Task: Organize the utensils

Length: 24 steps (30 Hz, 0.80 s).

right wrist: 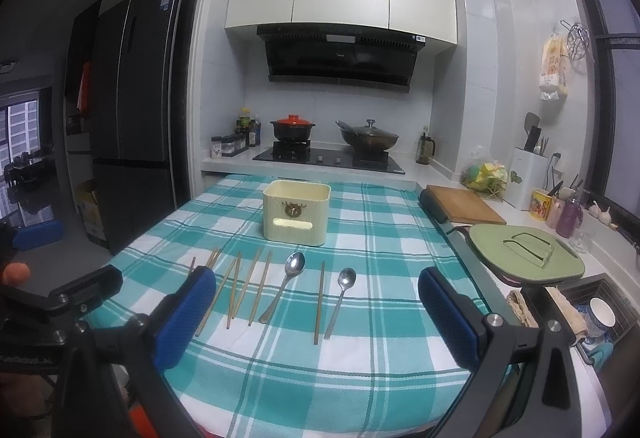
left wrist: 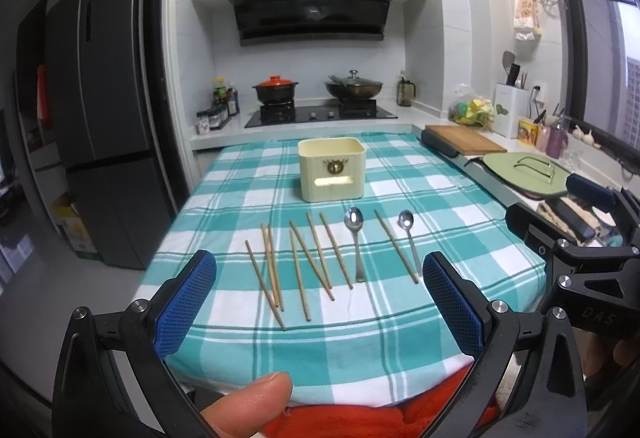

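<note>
Several wooden chopsticks (left wrist: pixel 300 266) lie in a row on the teal checked tablecloth (left wrist: pixel 460 238), with a large spoon (left wrist: pixel 356 238) and a small spoon (left wrist: pixel 410 238) to their right. One chopstick (left wrist: pixel 396 246) lies between the spoons. A cream holder box (left wrist: pixel 332 169) stands behind them, open at the top. My left gripper (left wrist: pixel 320 298) is open and empty, near the table's front edge, short of the chopsticks. My right gripper (right wrist: pixel 316 318) is open and empty, short of the small spoon (right wrist: pixel 342 298), the single chopstick (right wrist: pixel 319 302) and the large spoon (right wrist: pixel 286 286). The box also shows in the right wrist view (right wrist: pixel 296 213).
A stove with a red-lidded pot (left wrist: pixel 276 87) and a wok (left wrist: pixel 354 85) stands at the back. A wooden cutting board (left wrist: pixel 464 139), a green board (left wrist: pixel 524 171) and a sink (right wrist: pixel 588 314) run along the right counter. A dark fridge (left wrist: pixel 104 117) stands left.
</note>
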Tool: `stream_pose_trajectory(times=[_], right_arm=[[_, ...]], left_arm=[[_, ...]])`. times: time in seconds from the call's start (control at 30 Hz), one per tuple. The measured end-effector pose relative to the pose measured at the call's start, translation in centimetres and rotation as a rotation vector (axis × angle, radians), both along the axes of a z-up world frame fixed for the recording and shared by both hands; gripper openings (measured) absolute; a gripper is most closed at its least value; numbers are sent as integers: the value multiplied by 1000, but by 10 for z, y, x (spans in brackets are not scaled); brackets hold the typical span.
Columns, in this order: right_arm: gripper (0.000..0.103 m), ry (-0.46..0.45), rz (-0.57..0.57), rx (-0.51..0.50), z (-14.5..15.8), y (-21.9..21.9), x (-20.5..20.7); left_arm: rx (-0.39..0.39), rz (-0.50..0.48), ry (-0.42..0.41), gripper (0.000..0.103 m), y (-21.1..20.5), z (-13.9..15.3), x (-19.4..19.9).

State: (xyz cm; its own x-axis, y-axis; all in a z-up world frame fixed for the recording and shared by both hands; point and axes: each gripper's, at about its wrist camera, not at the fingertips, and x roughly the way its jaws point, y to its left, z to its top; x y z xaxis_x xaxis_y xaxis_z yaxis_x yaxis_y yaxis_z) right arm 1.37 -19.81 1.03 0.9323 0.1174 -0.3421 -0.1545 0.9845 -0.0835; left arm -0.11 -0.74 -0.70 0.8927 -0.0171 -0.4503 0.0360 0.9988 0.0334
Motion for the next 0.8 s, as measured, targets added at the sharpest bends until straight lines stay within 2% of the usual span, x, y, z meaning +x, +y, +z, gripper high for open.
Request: stream_pose_trajectory(times=[0.8], right_arm=[[103,3,-1,4,-1,-1,0]], left_arm=[[-1,0,0,103,1,3,3]])
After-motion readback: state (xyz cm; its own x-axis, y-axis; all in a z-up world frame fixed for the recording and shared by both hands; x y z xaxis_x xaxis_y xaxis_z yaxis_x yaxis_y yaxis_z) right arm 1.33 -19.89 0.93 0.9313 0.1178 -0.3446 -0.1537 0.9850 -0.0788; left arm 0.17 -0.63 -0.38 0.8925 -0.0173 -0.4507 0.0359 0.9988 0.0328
